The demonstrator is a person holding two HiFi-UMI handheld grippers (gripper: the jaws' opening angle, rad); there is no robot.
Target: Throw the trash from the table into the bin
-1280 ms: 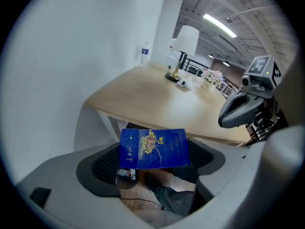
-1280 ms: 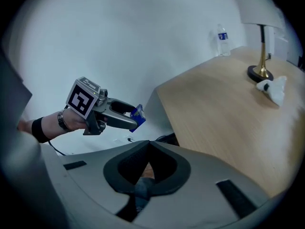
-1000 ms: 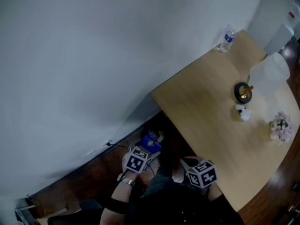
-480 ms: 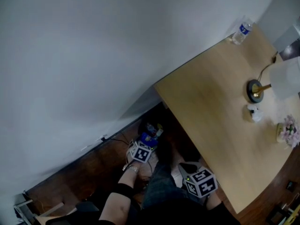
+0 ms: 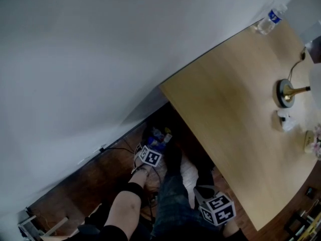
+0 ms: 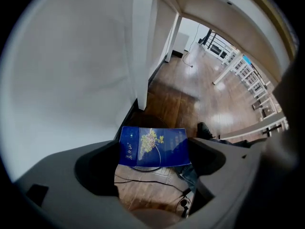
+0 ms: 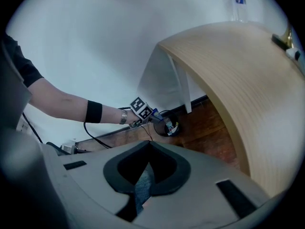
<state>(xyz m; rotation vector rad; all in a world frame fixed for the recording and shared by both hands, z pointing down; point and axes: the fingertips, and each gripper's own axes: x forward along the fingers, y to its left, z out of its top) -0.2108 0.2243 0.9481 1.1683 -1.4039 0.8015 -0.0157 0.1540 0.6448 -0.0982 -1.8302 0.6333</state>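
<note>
My left gripper is shut on a flat blue box with a yellow flower print, held across its width between both jaws. In the head view that gripper hangs low, just over the dark bin on the floor under the table end. The right gripper view shows the same bin with colourful litter inside and the left gripper's marker cube beside it. My right gripper is shut with nothing in it, close to my body near the table edge. A crumpled white scrap lies on the wooden table.
On the table stand a water bottle, a lamp base and a small flower pot. A black cable runs along the wall base. White table legs stand by the bin. My legs are beneath the grippers.
The left gripper has sunk a long way towards the bin, still holding the blue box. The right gripper has dropped a little. The table has slid right in the head view.
</note>
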